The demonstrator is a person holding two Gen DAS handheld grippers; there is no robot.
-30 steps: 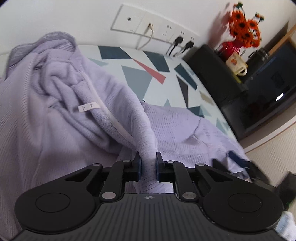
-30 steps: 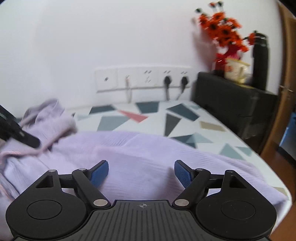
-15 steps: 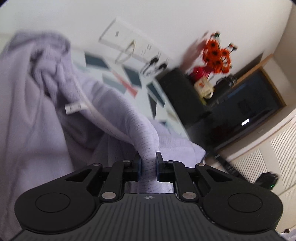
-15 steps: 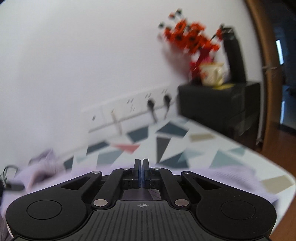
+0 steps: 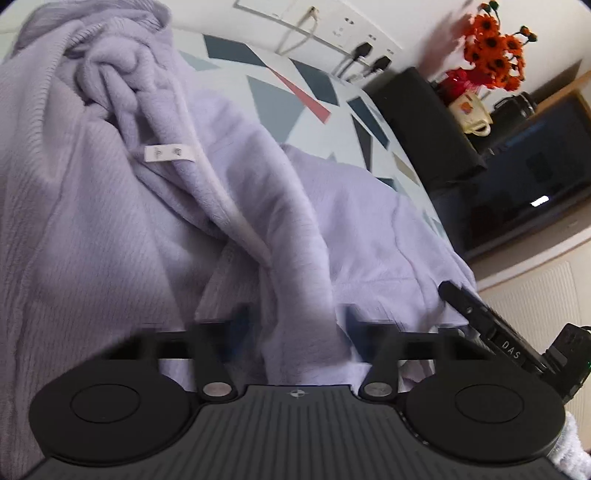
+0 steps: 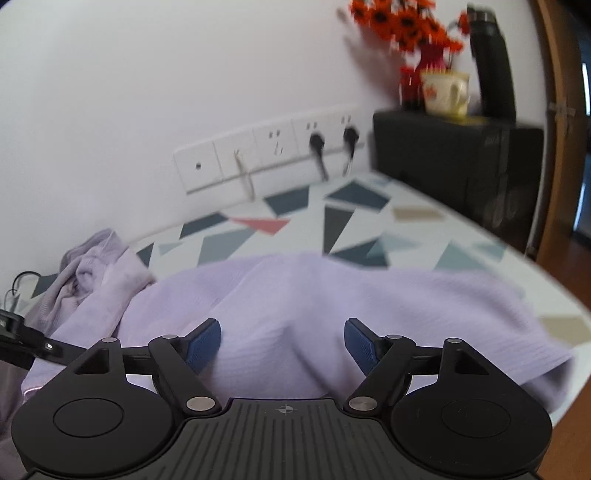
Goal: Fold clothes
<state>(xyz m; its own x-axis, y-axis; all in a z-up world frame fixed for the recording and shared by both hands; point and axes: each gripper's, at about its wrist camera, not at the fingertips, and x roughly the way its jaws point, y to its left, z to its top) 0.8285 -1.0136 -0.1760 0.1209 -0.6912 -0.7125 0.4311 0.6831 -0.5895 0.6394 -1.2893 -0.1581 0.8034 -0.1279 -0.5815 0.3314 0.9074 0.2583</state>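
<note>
A lilac knitted garment (image 5: 110, 221) lies bunched on a table (image 5: 273, 92) with a triangle pattern; its white label (image 5: 170, 153) and pale drawstring face up. My left gripper (image 5: 295, 317) is open, its fingers blurred, with a raised fold of the fabric still lying between them. Its body also shows at the left edge of the right wrist view. In that view the garment (image 6: 332, 295) spreads flatter over the table (image 6: 369, 229). Just above it my right gripper (image 6: 282, 332) is open, nothing pinched. The right gripper's (image 5: 491, 325) body also shows from the left wrist view.
Wall sockets with plugs (image 6: 266, 147) run behind the table. A black cabinet (image 6: 454, 158) at the right carries orange flowers (image 6: 402, 26), a mug (image 6: 443, 92) and a black bottle (image 6: 491, 62). The table's rounded edge (image 6: 554, 291) drops off at the right. A dark screen (image 5: 535, 177) stands beyond.
My left gripper has opened and let go of the fabric fold it pinched. My right gripper, shut half a second ago, stands open again low over the garment.
</note>
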